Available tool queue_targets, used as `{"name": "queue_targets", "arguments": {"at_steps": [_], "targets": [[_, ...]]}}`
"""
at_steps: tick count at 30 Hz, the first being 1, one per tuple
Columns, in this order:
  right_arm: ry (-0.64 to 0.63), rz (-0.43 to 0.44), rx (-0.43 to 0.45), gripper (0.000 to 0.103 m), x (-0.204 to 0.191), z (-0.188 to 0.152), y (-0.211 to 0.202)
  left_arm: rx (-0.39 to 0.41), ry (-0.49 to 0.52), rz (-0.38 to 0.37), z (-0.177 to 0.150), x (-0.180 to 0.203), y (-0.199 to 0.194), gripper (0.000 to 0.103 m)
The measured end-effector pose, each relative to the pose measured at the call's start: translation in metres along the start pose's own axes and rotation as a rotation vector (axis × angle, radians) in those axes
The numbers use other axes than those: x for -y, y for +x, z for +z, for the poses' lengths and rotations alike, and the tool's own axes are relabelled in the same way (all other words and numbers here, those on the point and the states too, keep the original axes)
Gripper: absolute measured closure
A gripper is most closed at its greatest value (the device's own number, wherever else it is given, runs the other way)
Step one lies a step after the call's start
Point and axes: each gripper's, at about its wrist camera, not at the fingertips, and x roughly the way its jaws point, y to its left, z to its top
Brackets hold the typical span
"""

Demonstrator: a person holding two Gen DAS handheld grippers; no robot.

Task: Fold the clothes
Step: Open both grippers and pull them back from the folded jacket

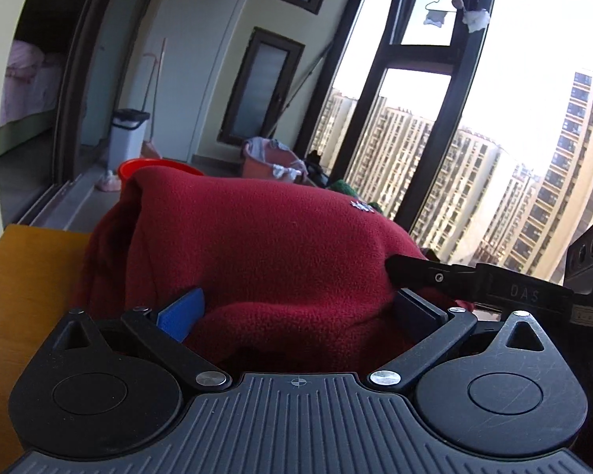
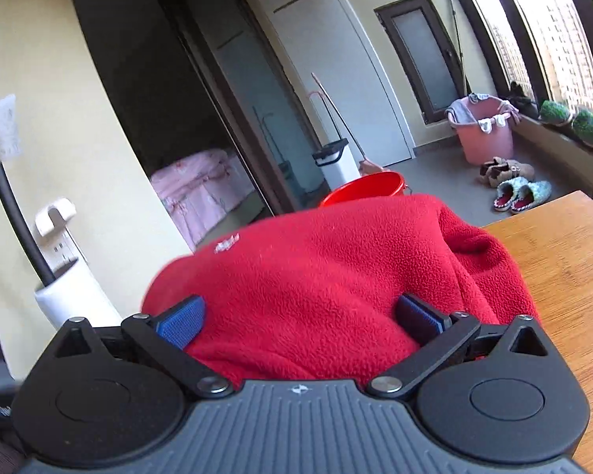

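Observation:
A folded red fleece garment (image 1: 257,245) lies bunched on the wooden table (image 1: 23,272). My left gripper (image 1: 296,312) has its jaws spread wide with the fleece bulging between the blue pads (image 1: 182,314). My right gripper (image 2: 300,316) is also spread wide, with the same red fleece (image 2: 336,260) filling the gap between its blue pads (image 2: 184,320). The right gripper's black finger also shows in the left wrist view (image 1: 435,276), pressed against the fleece's right side. A small white logo (image 2: 226,245) shows on top of the fleece.
The wooden table (image 2: 565,276) extends to the right of the fleece. On the floor beyond stand a red bucket (image 2: 367,187), a white bin (image 2: 336,162), a pink laundry basket (image 2: 486,130) and slippers (image 2: 522,195). Large windows (image 1: 474,158) run along the right.

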Motion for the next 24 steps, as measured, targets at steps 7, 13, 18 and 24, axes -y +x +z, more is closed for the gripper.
{"name": "queue_targets", "arguments": {"at_steps": [7,13,18,24], "targets": [[0.01,-0.035,0.012,0.0,-0.005,-0.007,0.001,0.035,0.027,0.011,-0.007,0.003,0.0,0.0],[-0.048,-0.104,0.111,0.0,-0.019,-0.016,-0.017,0.077,0.045,0.044,-0.008,0.012,-0.008,0.0],[-0.039,-0.154,0.157,0.0,-0.029,-0.029,-0.045,0.103,0.05,0.074,-0.011,0.018,-0.021,0.0],[-0.031,-0.197,0.145,0.0,-0.039,-0.046,-0.081,0.132,0.014,0.155,-0.024,0.033,-0.061,0.0]]}}
